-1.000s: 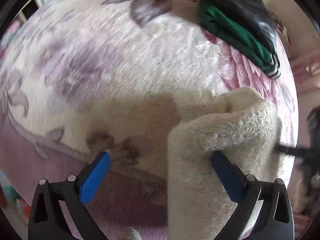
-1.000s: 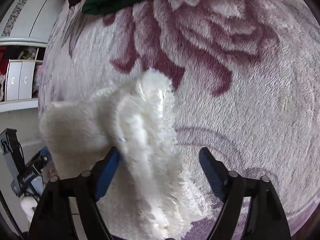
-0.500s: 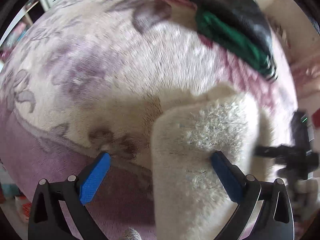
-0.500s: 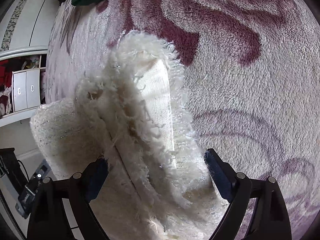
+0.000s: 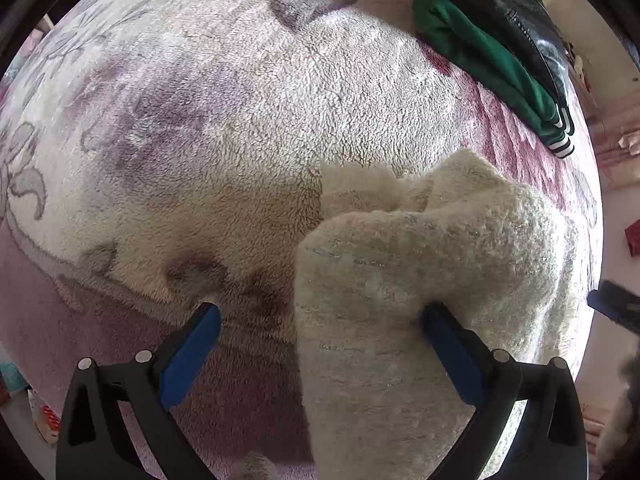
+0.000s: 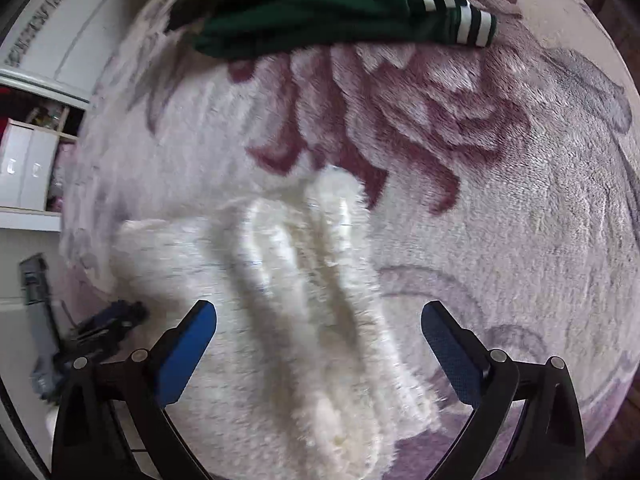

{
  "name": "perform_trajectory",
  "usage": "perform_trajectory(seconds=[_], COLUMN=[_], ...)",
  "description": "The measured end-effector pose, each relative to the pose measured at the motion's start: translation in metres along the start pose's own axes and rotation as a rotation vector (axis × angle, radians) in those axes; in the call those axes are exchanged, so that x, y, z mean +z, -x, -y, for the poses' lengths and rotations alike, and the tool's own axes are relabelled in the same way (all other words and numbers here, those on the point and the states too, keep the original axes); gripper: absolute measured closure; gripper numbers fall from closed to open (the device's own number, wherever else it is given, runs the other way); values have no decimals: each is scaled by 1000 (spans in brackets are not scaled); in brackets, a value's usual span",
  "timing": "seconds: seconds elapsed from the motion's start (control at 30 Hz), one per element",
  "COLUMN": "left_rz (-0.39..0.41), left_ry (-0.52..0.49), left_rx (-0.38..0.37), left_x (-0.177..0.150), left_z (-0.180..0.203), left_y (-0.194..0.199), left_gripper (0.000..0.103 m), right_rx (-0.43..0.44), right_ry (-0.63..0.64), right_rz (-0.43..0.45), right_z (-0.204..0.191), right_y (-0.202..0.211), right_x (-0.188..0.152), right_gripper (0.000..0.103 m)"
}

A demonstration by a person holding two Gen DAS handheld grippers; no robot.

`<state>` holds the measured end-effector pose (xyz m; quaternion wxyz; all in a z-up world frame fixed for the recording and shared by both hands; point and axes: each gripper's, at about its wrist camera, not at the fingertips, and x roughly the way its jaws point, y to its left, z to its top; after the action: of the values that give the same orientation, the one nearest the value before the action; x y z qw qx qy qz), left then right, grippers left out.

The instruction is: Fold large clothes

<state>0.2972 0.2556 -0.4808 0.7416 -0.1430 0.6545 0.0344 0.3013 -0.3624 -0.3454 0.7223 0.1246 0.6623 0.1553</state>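
A fluffy cream-white garment [image 5: 420, 264] lies bunched on a flower-patterned fleece blanket [image 5: 224, 104]. In the left wrist view it drapes over my right finger and fills the right half of the gap. My left gripper [image 5: 320, 324] is open, its jaws wide apart. In the right wrist view the same garment [image 6: 288, 280] lies in folds between and below the fingers. My right gripper [image 6: 318, 324] is open, with the fabric loose between its jaws.
A folded green garment with white stripes [image 6: 320, 12] under a black jacket [image 5: 516, 16] lies at the blanket's far edge. White shelves and boxes [image 6: 28, 160] stand at the left. The blanket [image 6: 500, 200] spreads wide to the right.
The right gripper has pulled back from the garment, which now lies lower and flatter. The left view has shifted slightly, with the garment still over its right finger.
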Motion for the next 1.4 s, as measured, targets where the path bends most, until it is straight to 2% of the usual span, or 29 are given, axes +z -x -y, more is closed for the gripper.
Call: perform_trajectory(seconds=[0.03, 0.07, 0.13, 0.2, 0.23, 0.27, 0.3, 0.33, 0.43, 0.53, 0.6, 0.63, 0.67, 0.73, 0.77, 0.83, 0.93, 0.97, 1.03, 1.07, 1.17, 1.23, 1.27, 1.3, 1.37, 1.4], left_rz=[4, 7, 19, 20, 14, 8, 3, 0, 5, 16, 30, 36, 36, 31, 26, -1, -44, -50, -54, -54, -43, -20, 8, 21, 42, 52], left_ry=[6, 10, 12, 27, 44, 61, 79, 87, 103, 112, 108, 108, 110, 114, 109, 100, 95, 91, 89, 96, 119, 99, 80, 69, 43, 33], left_rx=[0, 2, 3, -2, -12, -15, -10, -4, 21, 17, 7, 3, -4, -32, -47, -72, -143, -167, -218, -248, -380, -413, -434, -430, -410, -398], left_x=[-2, -2, -3, -5, -6, -7, -9, -10, -17, -26, -34, -38, -41, -47, -49, -52, -55, -55, -52, -50, -40, -34, -31, -28, -24, -23], left_z=[-1, -1, -1, -3, -5, -8, -12, -14, -23, -30, -34, -35, -36, -36, -35, -31, -26, -25, -25, -27, -32, -26, -19, -13, -1, 3], left_y=[1, 4, 8, 9, 8, 7, 7, 8, 14, 25, 35, 39, 40, 39, 36, 26, 7, 2, -10, -14, -26, -27, -24, -22, -16, -10], left_gripper=[0, 0, 0, 0, 0, 0, 0, 0, 0, 0, 0, 0, 0, 0, 0, 0, 0, 0, 0, 0, 0, 1, 6, 6, 10, 12], right_rx=[53, 128, 336, 487, 475, 421, 318, 236, 288, 328, 344, 328, 301, 288, 251, 143, 143, 180, 245, 304, 455, 501, 511, 525, 571, 590], right_ry=[-17, -45, -111, -157, -139, -93, -55, -31, -86, -71, -83, -83, -76, -58, -40, 6, 55, 74, 98, 98, 95, 123, 135, 136, 75, 38], right_rz=[12, 0, -96, -195, -225, -255, -264, -268, -275, -307, -322, -300, -257, -177, -163, -158, -232, -247, -276, -296, -340, -345, -351, -351, -356, -346], right_z=[-5, -10, -20, -43, -55, -66, -72, -73, -64, -69, -59, -51, -42, -22, -17, -4, 15, 16, 20, 22, 24, 19, 15, 9, 8, 8], right_y=[6, 7, -8, -33, -45, -61, -78, -95, -126, -111, -93, -80, -67, -44, -34, -40, -74, -86, -108, -120, -145, -149, -150, -151, -151, -150], right_x=[-2, -2, -8, -18, -23, -30, -33, -36, -37, -31, -25, -22, -19, -16, -8, -7, -4, -3, 2, 4, 13, 19, 20, 21, 17, 16], right_gripper=[16, 40, 64, 66, 72, 83, 97, 103, 103, 103, 93, 76, 49, 27, 16, 15, 13, 6, 1, 0, 0, 0, 0, 2, 32, 36])
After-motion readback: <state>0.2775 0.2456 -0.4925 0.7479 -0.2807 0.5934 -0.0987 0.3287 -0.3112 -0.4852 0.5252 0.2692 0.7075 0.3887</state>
